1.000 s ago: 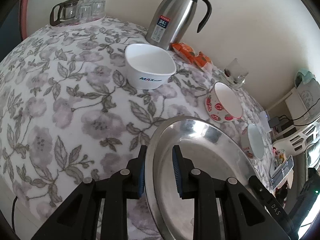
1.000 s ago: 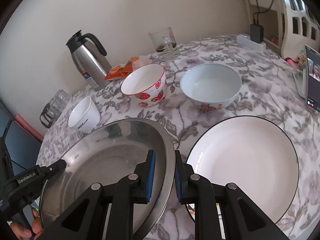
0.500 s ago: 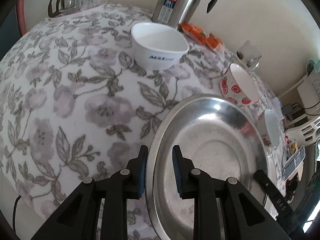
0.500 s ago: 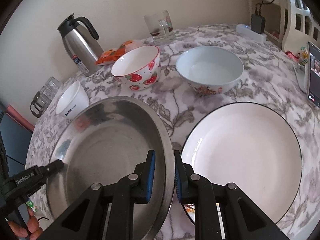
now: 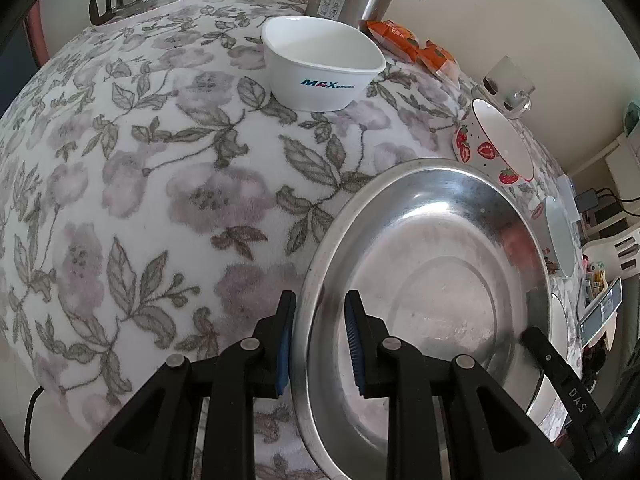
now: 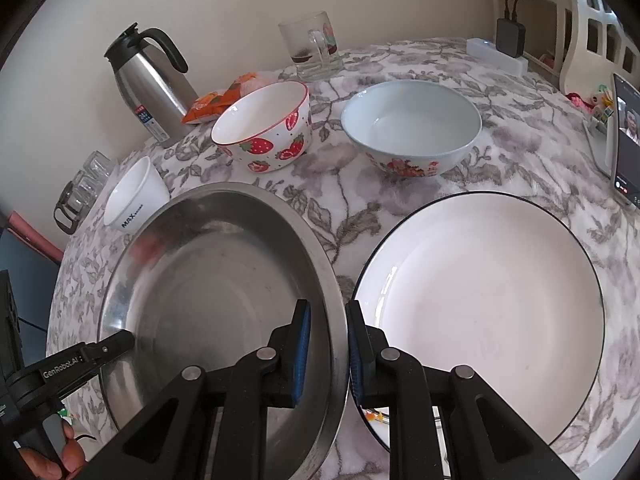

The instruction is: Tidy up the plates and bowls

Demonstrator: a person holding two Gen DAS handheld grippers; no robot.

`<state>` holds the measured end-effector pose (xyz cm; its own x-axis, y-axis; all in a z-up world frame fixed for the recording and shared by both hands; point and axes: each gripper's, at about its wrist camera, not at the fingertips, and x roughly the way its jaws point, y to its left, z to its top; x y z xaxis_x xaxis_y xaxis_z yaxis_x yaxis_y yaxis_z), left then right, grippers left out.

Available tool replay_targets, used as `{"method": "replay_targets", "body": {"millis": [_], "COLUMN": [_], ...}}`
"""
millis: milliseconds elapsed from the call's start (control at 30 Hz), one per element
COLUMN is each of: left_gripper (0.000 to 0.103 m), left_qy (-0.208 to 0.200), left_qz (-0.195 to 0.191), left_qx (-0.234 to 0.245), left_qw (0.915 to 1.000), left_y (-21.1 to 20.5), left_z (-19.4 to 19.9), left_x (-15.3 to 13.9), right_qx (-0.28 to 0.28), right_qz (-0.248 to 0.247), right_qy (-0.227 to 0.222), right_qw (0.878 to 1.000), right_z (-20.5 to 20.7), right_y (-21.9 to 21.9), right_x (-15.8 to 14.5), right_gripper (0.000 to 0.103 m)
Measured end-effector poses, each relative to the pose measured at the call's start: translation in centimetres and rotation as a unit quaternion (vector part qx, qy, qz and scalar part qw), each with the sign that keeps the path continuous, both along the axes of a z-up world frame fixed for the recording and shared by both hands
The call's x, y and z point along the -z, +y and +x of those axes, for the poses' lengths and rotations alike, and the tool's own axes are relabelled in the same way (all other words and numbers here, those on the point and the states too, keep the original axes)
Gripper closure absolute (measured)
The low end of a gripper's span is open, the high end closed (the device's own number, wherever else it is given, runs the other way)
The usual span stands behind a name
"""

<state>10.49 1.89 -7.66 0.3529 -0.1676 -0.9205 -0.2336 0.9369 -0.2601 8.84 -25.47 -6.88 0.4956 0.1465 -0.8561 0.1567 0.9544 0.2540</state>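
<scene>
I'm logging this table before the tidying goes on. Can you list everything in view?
steel plate: 1, silver, near left, gripped at both rims
white plate: 1, black rim, near right
strawberry bowl: 1, middle
blue-white bowl: 1, beside it
MAX bowl: 1, white, far left
flask: 1, steel, by wall
glass mug: 1, clear, back
snack packets: orange
phone: 1, right edge
left gripper: shut on rim
right gripper: shut on rim

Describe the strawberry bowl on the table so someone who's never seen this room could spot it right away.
On the floral tablecloth, look toward the wall, right of the steel thermos. The strawberry bowl stands beside a wider pale blue bowl. It alone has red strawberries and a red rim.
</scene>
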Motion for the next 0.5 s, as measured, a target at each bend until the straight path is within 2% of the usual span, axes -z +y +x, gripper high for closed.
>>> {"method": "replay_targets", "body": {"millis": [267, 400, 500], "left_gripper": [0.074, 0.064, 0.054], "left_qy": [-0.004, -0.015, -0.032], "left_qz": [0.003, 0.016, 0.031], "left_qx": [-0.014, -0.02, -0.027], "left_qw": [0.9999, 0.9996, 0.9986], "left_y": [0.5, 0.6, 0.7], "left_z": [0.0, -0.3, -0.5], "left_x": [-0.3, -1.0, -1.8], "right_qx": [0.009, 0.012, 0.014], "right_qz": [0.0, -0.001, -0.007], "right_qy": [0.0, -0.011, -0.028], "right_qw": [1.0, 1.0, 0.999], "right_z": [0.0, -0.2, -0.4], "right_y": [-0.3, -0.4, -0.4], "right_x": [-0.1, -0.6, -1.4], "right_gripper": [0.084, 0.077, 0.076]}}
